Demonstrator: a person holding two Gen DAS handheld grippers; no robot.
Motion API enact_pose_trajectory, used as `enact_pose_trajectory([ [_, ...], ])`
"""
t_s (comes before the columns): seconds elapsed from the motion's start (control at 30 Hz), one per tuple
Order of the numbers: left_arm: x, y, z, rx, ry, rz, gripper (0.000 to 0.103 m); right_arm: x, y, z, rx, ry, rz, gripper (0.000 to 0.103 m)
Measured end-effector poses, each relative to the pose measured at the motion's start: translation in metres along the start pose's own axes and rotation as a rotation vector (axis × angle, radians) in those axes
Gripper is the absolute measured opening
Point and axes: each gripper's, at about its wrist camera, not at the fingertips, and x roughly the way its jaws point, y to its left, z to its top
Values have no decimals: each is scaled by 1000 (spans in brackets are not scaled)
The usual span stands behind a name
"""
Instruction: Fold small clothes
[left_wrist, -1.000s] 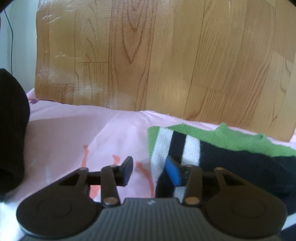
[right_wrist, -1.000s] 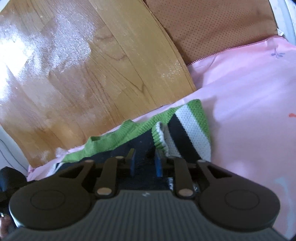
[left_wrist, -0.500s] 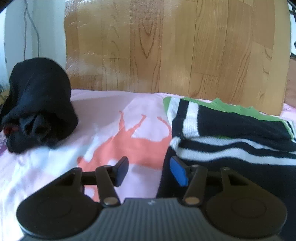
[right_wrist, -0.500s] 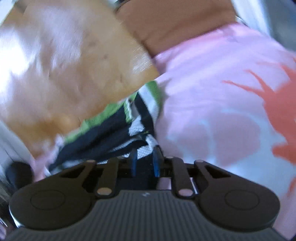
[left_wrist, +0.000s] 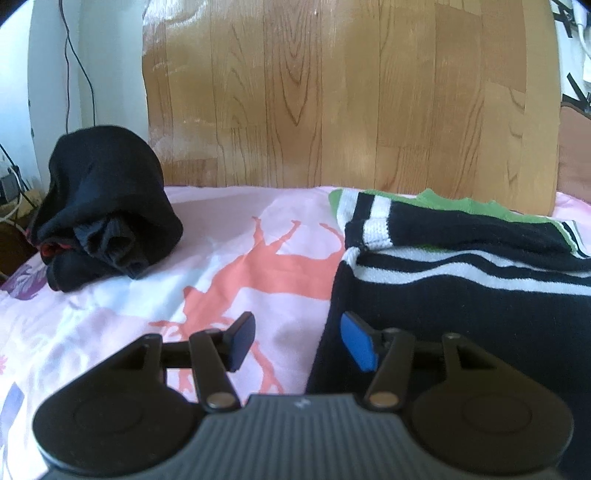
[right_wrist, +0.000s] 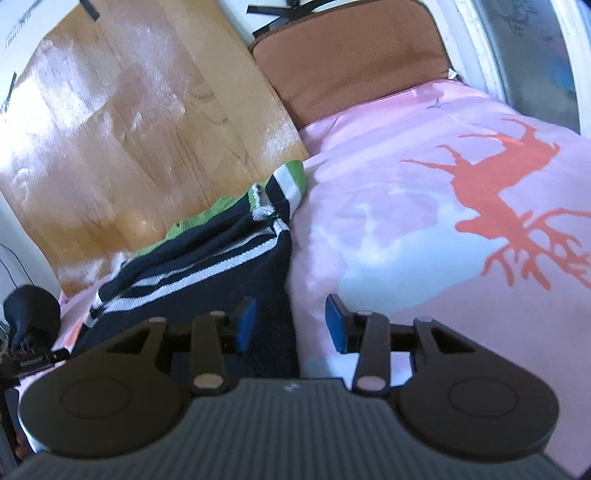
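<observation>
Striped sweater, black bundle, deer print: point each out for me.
striped sweater (left_wrist: 461, 295), left wrist view, its dark body.
black bundle (left_wrist: 107, 199), left wrist view, its upper bulge.
deer print (right_wrist: 495, 192), right wrist view, the deer's body.

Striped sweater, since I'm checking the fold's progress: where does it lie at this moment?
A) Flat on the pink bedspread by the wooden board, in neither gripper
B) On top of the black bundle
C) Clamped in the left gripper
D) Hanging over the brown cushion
A: the striped sweater lies folded on the pink bedspread below the wooden board, and nothing is between the pads of either gripper.
</observation>
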Motion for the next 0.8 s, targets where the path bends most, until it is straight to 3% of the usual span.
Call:
enact_pose_trajectory([
  [0.47, -7, -1, -3, 8, -47, -19, 59, 1, -9, 0, 60, -16, 49, 49],
  [0.67, -4, 3, -3, -21, -34, -40, 72, 3, -13, 1, 80, -11, 75, 53],
  [0.8, -3, 4, -3, -25, -24, -50, 74, 3, -16, 2, 94, -10, 86, 53],
])
